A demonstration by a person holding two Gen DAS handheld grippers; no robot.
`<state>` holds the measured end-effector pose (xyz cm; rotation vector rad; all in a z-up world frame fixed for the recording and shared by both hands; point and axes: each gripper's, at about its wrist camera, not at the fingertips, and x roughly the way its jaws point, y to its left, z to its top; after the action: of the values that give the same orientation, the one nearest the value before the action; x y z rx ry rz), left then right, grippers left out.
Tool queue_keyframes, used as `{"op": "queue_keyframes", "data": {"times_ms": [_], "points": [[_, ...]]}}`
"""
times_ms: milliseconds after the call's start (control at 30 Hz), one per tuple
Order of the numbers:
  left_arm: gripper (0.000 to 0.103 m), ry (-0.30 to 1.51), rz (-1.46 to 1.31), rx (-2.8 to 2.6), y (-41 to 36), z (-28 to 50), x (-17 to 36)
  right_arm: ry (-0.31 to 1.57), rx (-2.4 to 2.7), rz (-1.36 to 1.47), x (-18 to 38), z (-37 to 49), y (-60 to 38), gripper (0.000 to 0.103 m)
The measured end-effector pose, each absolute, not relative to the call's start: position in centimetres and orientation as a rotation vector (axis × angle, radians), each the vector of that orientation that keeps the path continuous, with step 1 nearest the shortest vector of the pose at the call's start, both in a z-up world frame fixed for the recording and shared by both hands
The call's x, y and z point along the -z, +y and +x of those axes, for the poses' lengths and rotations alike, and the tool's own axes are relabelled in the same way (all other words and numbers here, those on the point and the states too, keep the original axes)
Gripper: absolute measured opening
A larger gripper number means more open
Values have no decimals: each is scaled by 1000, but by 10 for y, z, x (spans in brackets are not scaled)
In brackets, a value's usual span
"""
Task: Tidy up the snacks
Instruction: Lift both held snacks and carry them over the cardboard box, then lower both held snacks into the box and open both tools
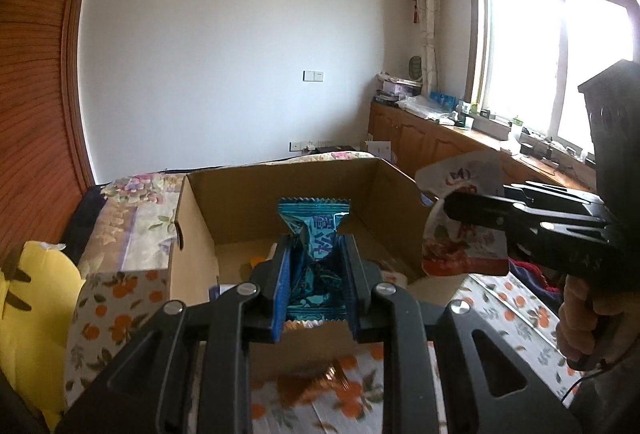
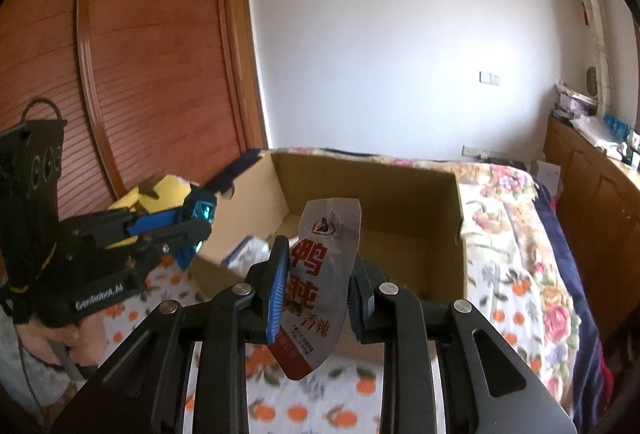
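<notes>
My left gripper (image 1: 314,246) is shut on a teal blue snack packet (image 1: 316,234) and holds it at the near rim of an open cardboard box (image 1: 240,185). My right gripper (image 2: 320,258) is shut on a silver and red snack pouch (image 2: 322,286) with Chinese writing, held upright in front of the same box (image 2: 420,193). In the left wrist view the right gripper (image 1: 452,207) with its pouch (image 1: 460,238) is at the box's right wall. In the right wrist view the left gripper (image 2: 200,226) with its teal packet (image 2: 202,209) is at the box's left side.
The box stands on a bed with an orange-patterned cloth (image 1: 120,314) and a floral quilt (image 2: 520,234). Some small packets (image 2: 248,250) lie inside the box. A yellow plush (image 1: 28,306) lies at the left. Wooden wardrobe doors (image 2: 140,73) and a low cabinet (image 1: 440,141) flank the bed.
</notes>
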<state>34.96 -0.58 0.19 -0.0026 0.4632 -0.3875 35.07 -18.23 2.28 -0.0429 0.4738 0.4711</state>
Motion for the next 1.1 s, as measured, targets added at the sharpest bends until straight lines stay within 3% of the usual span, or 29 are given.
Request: {"op": "queue_keyframes", "data": {"times_ms": [700, 1100], "points": [[22, 535, -26, 378, -5, 409, 38, 537, -463, -20, 39, 425, -176, 25], [32, 568, -32, 382, -11, 413, 47, 565, -432, -60, 47, 430, -175, 27]]}}
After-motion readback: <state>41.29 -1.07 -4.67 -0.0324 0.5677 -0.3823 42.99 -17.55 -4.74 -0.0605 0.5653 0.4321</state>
